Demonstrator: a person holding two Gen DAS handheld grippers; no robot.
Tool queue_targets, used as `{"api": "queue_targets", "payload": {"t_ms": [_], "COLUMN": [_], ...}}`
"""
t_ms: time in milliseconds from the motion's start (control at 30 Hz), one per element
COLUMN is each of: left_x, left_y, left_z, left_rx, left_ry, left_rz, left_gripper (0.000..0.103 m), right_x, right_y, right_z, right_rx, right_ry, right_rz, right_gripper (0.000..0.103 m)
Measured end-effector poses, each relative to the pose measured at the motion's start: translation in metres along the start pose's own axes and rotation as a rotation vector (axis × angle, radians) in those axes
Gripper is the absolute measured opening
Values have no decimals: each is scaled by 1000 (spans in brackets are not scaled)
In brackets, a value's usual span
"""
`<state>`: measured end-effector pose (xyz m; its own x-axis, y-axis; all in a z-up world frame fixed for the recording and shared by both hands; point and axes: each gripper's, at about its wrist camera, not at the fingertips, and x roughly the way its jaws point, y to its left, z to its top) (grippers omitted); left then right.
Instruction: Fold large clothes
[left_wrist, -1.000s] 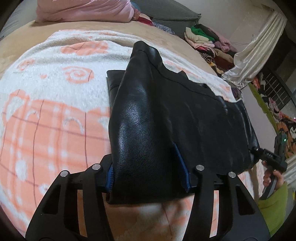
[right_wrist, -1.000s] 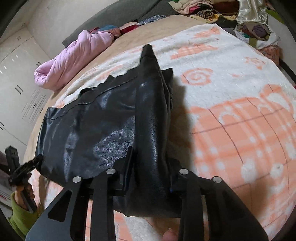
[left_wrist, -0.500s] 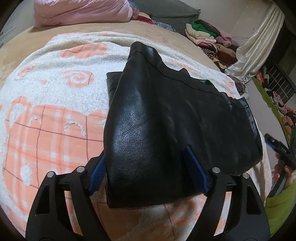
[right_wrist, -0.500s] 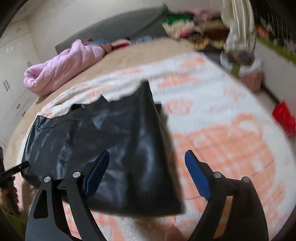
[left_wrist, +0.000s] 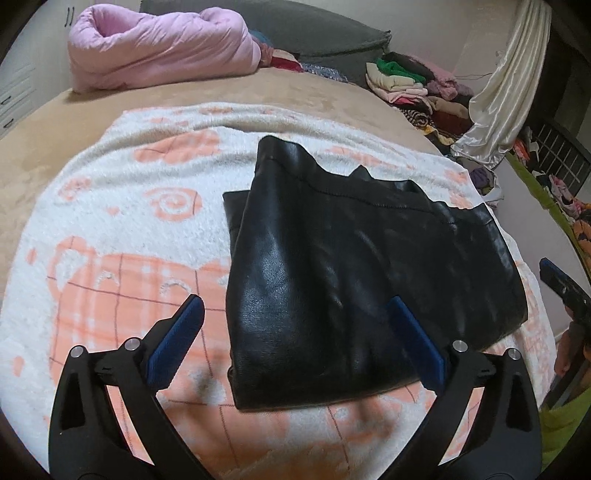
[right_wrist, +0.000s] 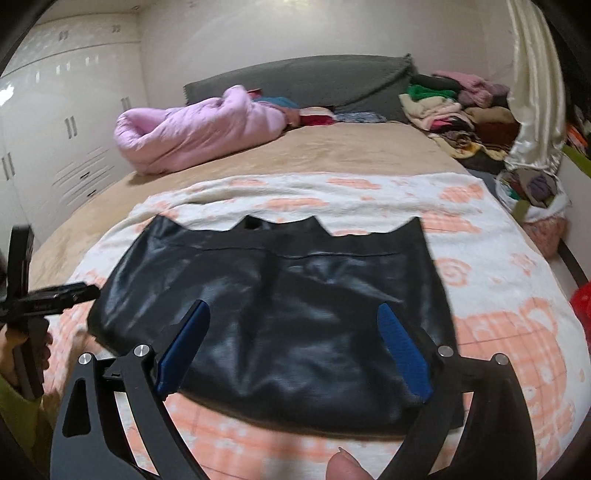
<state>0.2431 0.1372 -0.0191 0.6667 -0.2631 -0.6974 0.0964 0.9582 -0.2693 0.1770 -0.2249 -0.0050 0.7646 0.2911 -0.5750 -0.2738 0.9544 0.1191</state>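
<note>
While a second ago both my grippers pinched the black garment (left_wrist: 354, 266), they have now let go and it lies folded flat on the blanket (left_wrist: 110, 229). My left gripper (left_wrist: 295, 332) has lifted a little, tilted down over the garment's near left corner, jaws opening wide with nothing clamped. My right gripper (right_wrist: 291, 339) has risen and swung across, hovering above the near edge, jaws likewise opening, empty.

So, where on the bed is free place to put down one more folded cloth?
Free: the patterned blanket left of the black leather garment, and the tan sheet between blanket and pink quilt. Crowded: the clothes pile at the far right corner.
</note>
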Motion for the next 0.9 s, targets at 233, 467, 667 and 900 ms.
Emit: {"api": "queue_targets", "payload": {"t_ms": [233,467,667,900], "left_x": [-4,13,41,84], "left_y": [9,24,23,36], "left_z": [3,8,29,30], "left_rx": [-14,-69,-35,-49], "left_ry": [-21,-2,76,169], "left_rz": [19,4,-2,-7], "left_gripper": [93,93,93,94], "right_x": [14,45,84,100], "right_y": [37,61,55,51], "right_z": [-4,-18,-37,-50], "right_rx": [-41,-53,-19,4], "right_ry": [43,125,261,291], "right_rz": [48,18,14,29], "right_gripper": [91,41,33,33]}}
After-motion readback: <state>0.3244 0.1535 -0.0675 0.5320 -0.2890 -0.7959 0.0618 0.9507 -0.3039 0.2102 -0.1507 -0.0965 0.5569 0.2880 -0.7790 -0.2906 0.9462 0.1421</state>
